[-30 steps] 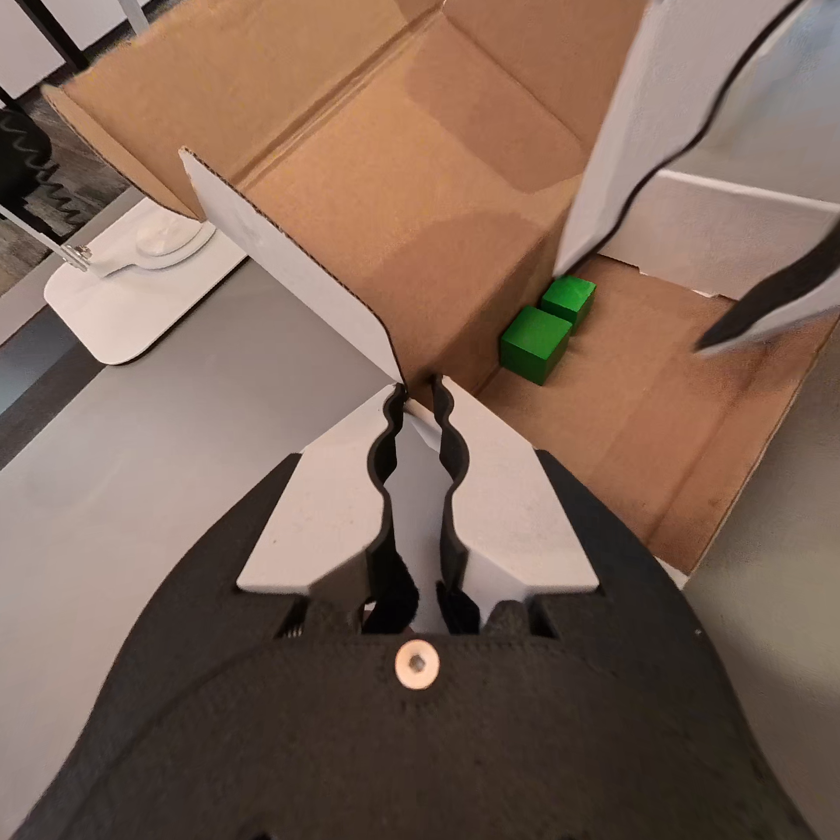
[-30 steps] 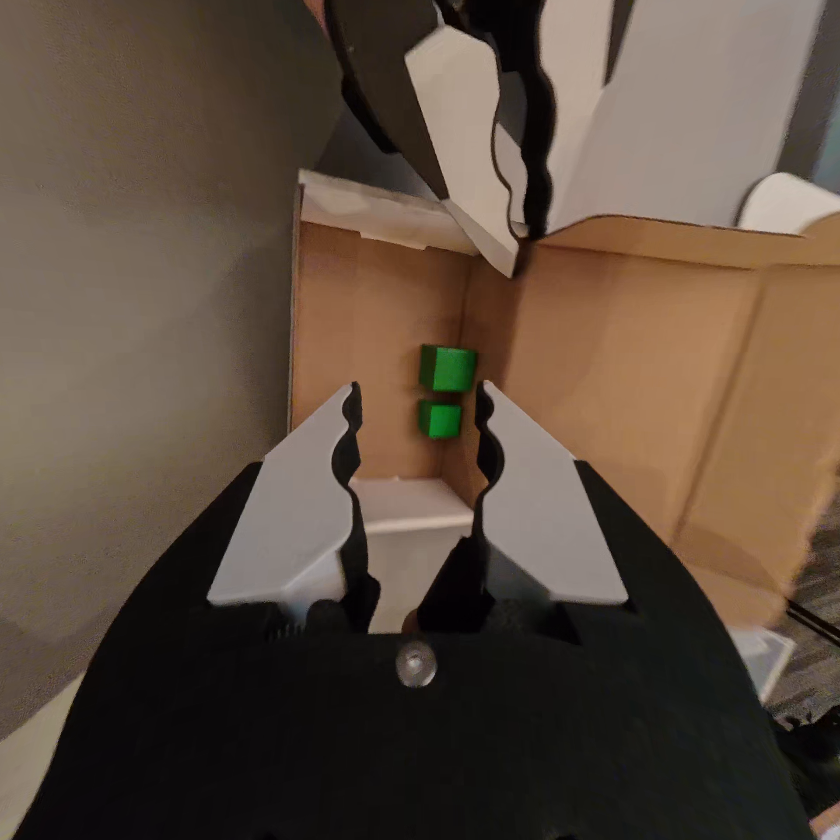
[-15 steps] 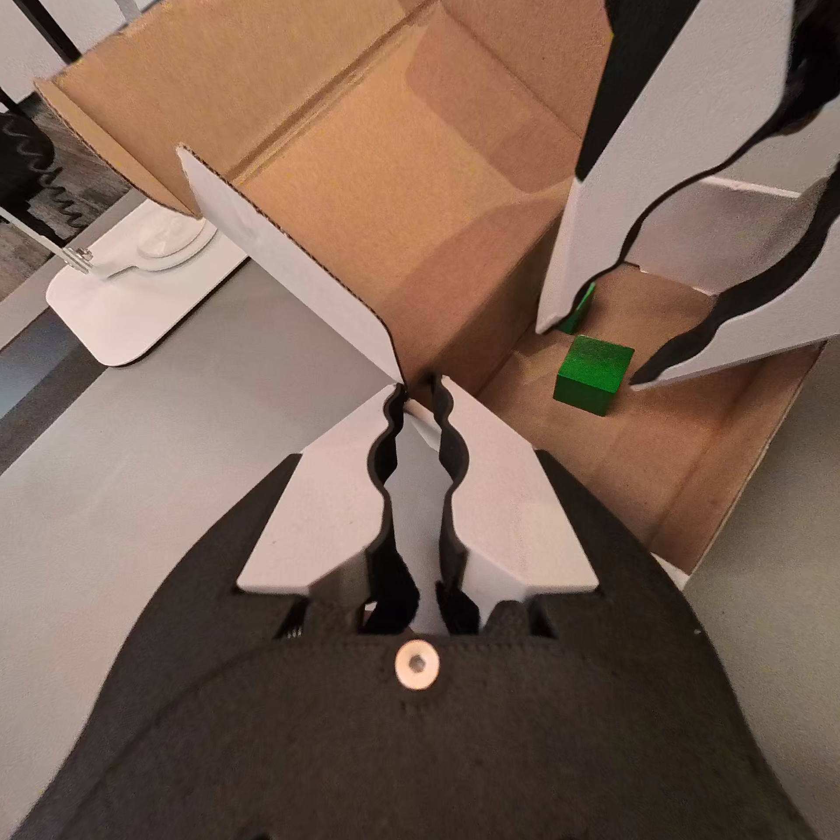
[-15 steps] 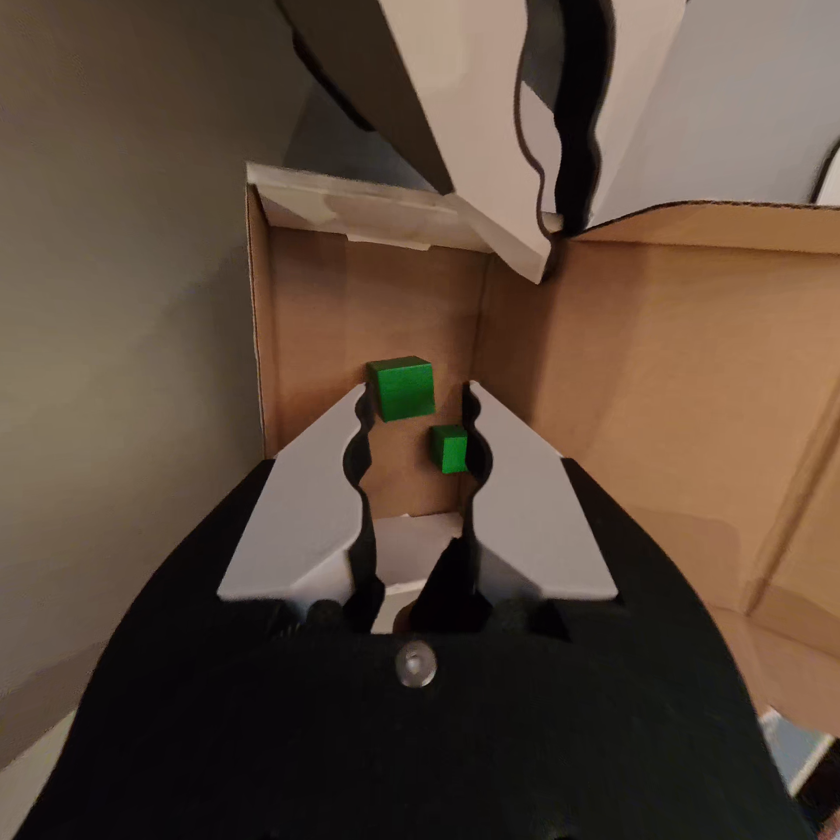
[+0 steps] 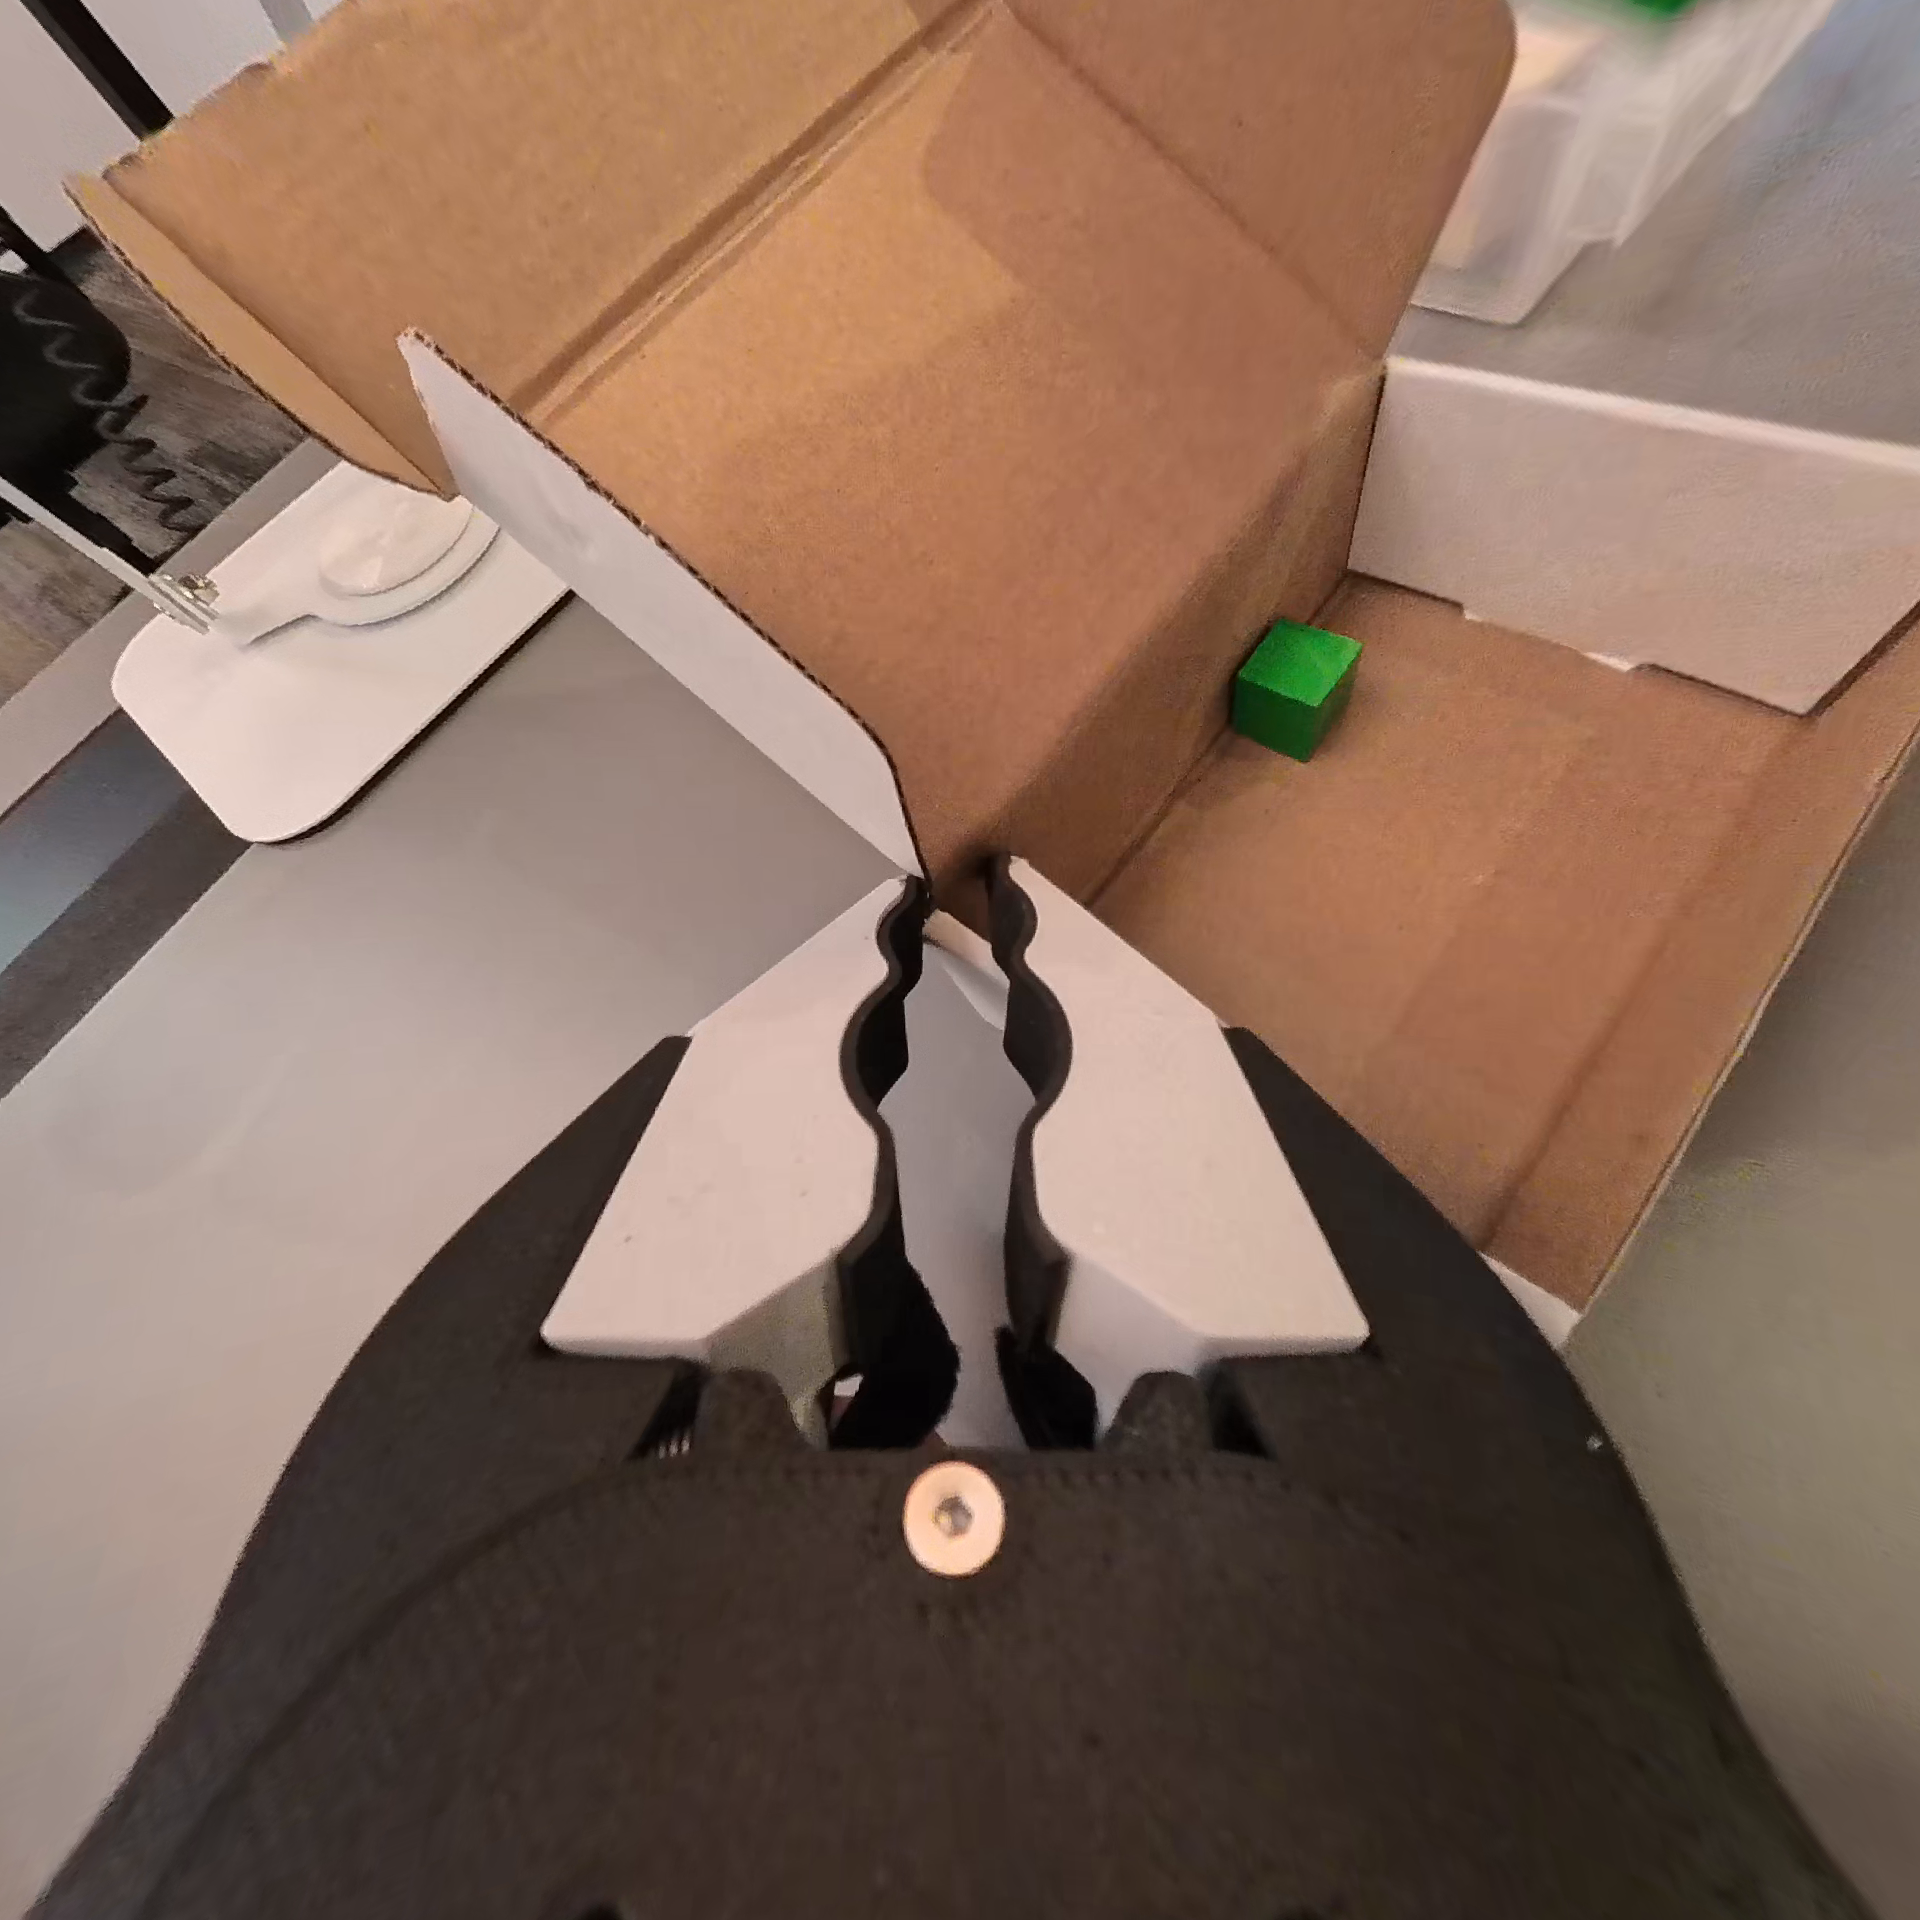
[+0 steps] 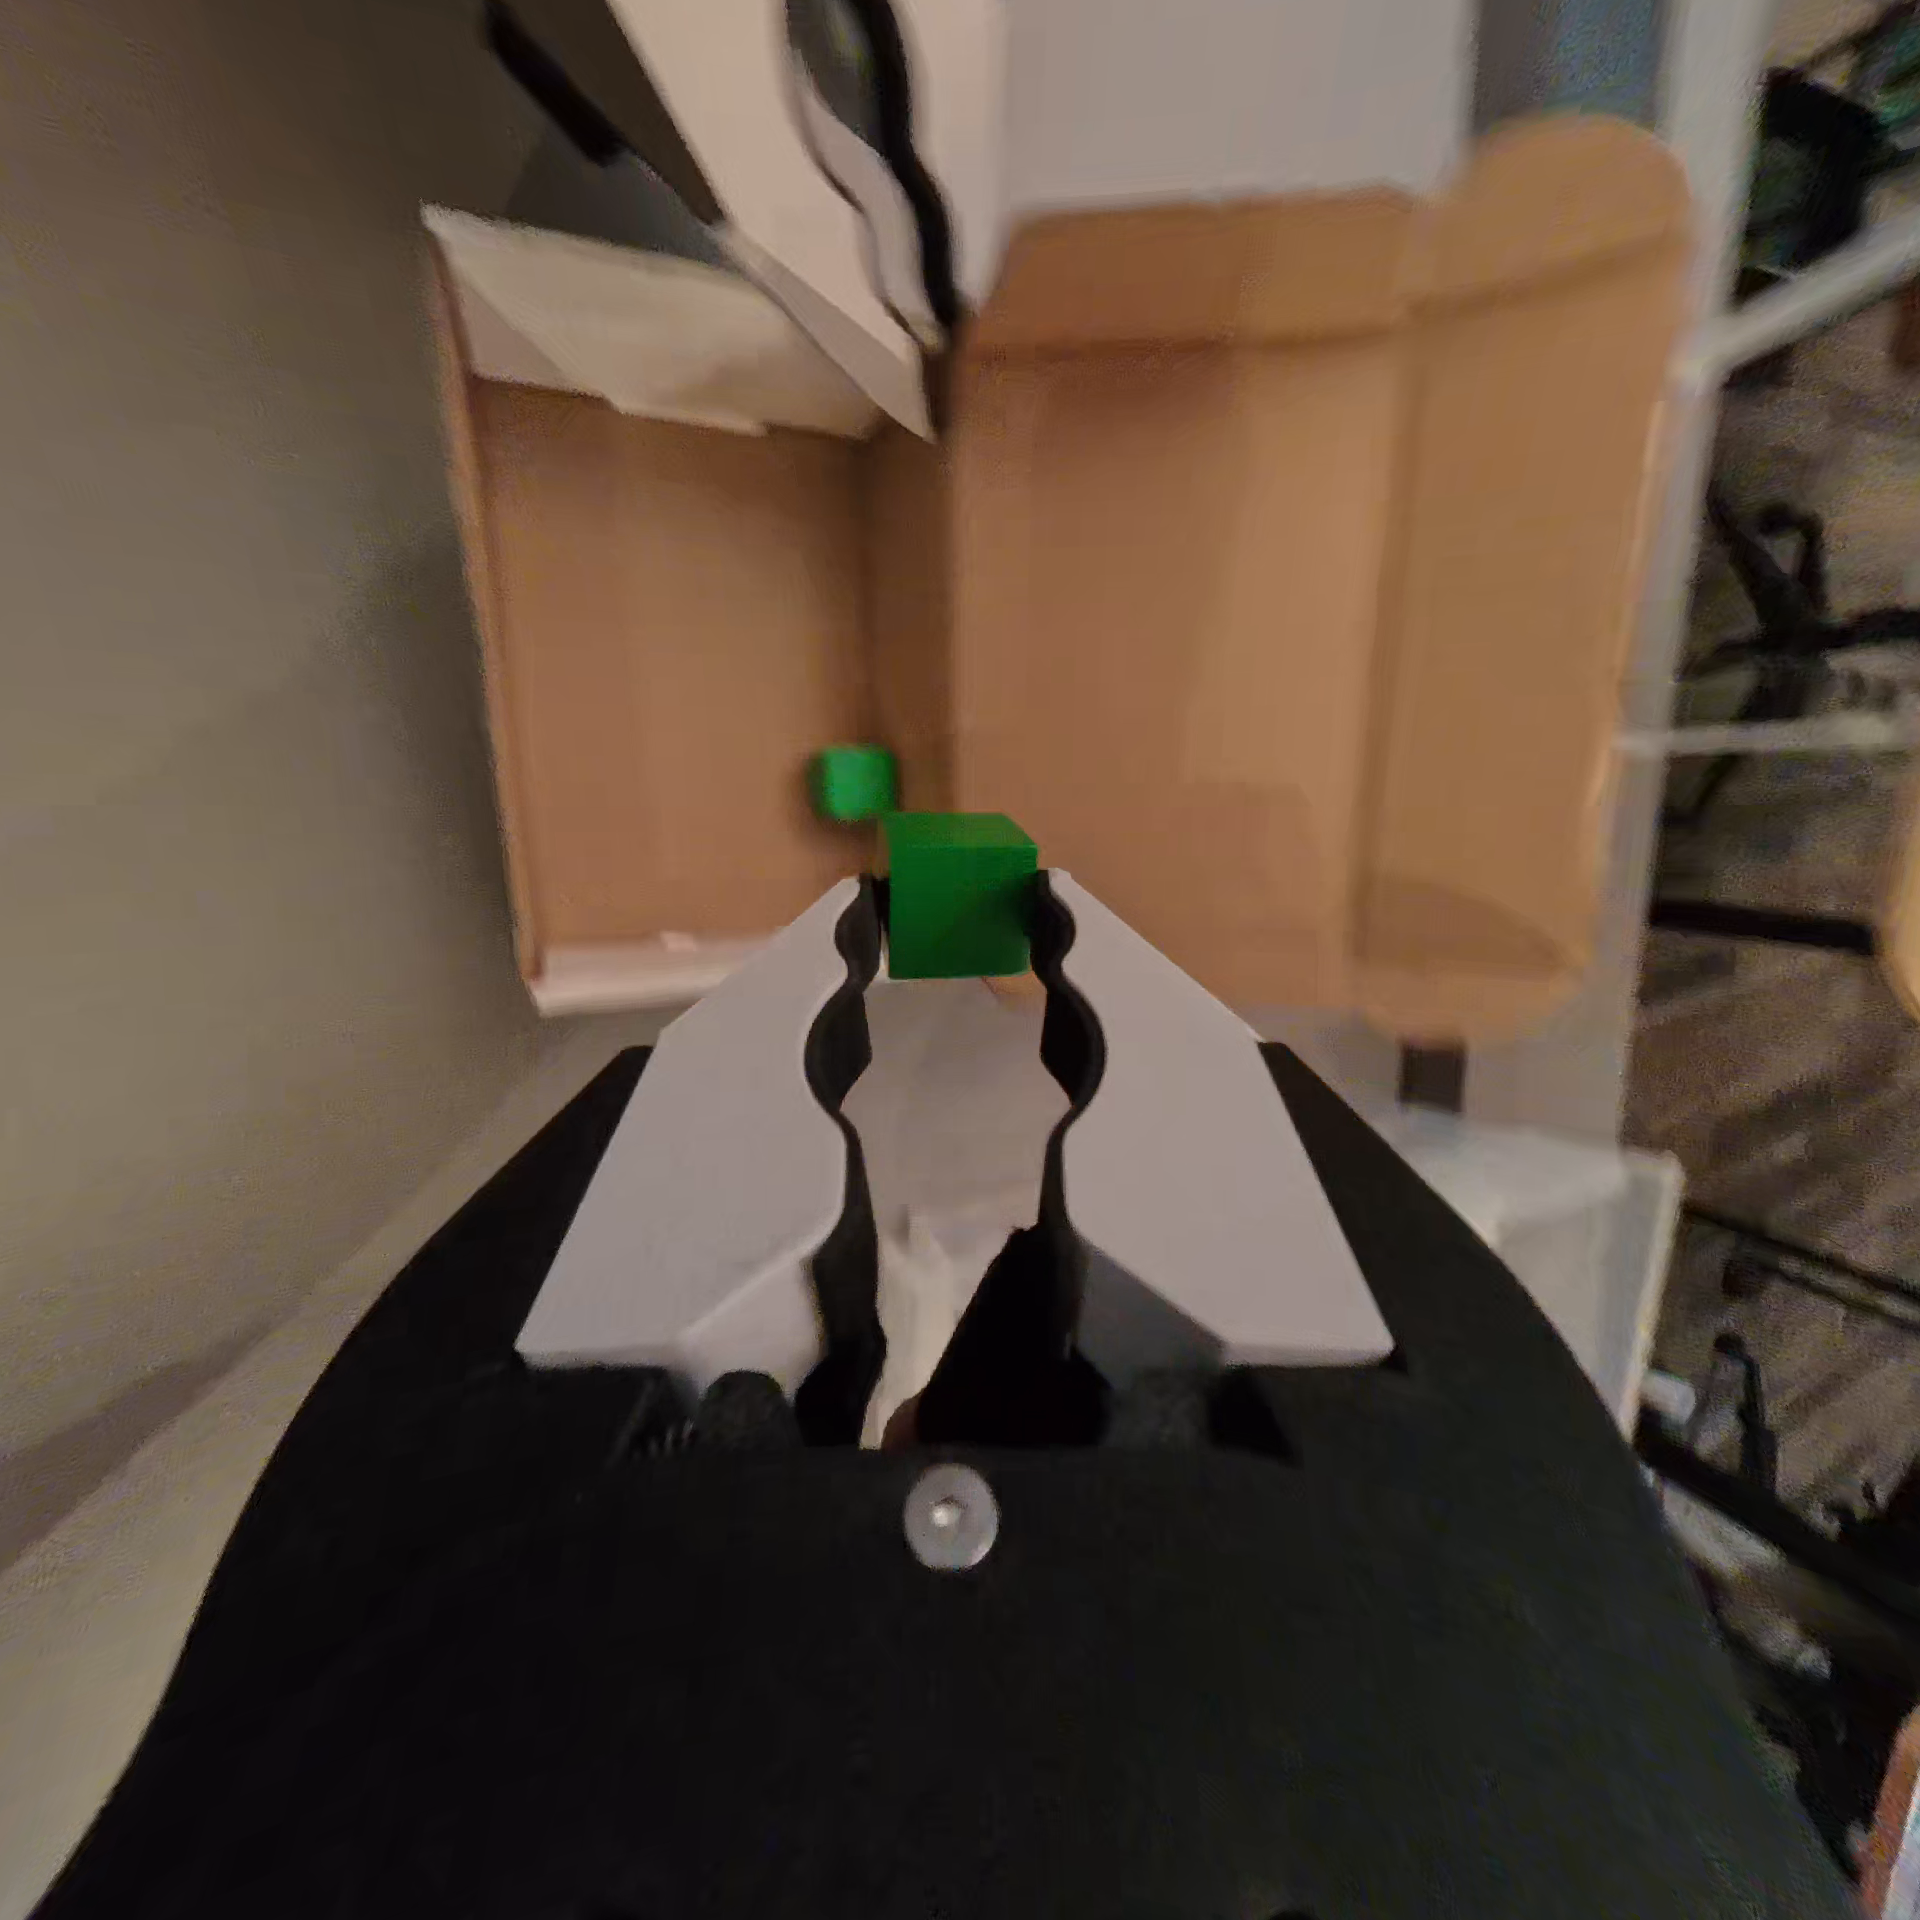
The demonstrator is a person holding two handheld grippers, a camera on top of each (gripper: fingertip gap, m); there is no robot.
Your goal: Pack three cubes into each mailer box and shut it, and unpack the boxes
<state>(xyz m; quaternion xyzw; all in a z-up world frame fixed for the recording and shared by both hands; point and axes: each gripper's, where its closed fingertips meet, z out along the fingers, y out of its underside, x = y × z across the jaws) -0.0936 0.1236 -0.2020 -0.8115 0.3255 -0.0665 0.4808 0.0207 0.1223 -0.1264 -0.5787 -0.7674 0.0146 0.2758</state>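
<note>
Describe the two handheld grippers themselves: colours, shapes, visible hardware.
The left gripper and the right gripper look alike. Each has a broad, rounded matte black body with a grainy texture and one silver hex screw at its centre. Two pale grey wedge-shaped fingers taper forward, each lined with a wavy black pad. No cables, markings or sleeves show.

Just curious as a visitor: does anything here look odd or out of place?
Nothing looks damaged. The open cardboard mailer box holds one small green cube; the right gripper holds another green cube.
</note>
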